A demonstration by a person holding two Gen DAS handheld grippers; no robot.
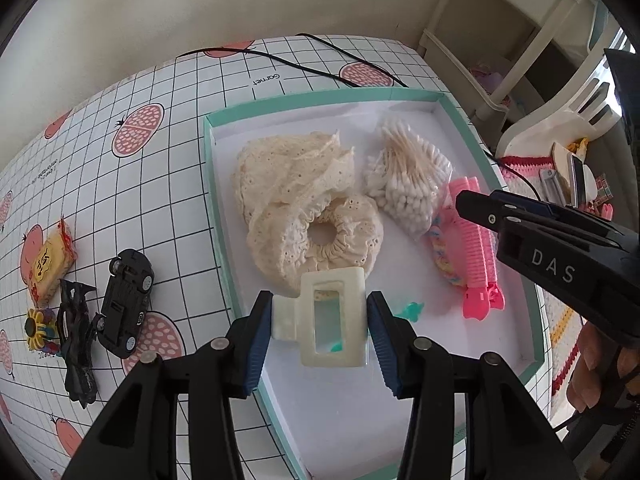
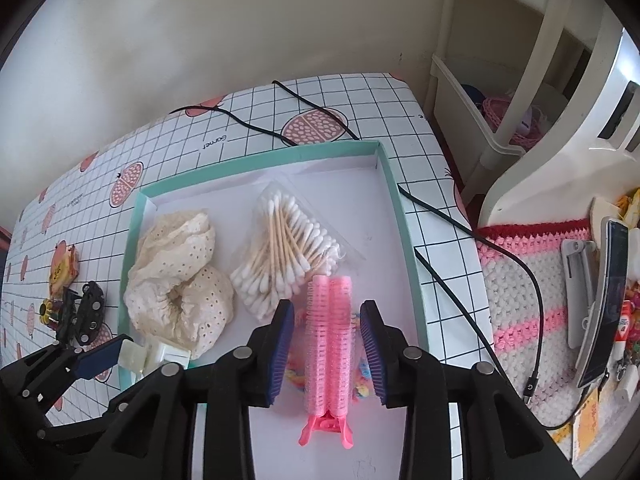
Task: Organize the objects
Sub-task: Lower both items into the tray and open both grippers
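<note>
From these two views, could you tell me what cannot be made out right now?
- Small teal piece, left wrist view: mostly hidden behind the cream hair claw.
- Colourful hair tie, right wrist view: mostly hidden by the pink roller clip and the right gripper.
- Label on the yellow packet, left wrist view: too small.

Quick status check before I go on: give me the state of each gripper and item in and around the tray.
Left gripper: shut on the cream rectangular hair claw clip, above the tray.
Right gripper: open, straddling the pink roller hair clip.
Teal-rimmed white tray: uncovered, partly filled.
Cream lace scrunchie: lying in tray.
Bag of cotton swabs: lying in tray.
Black toy car: upside down, outside tray.
</note>
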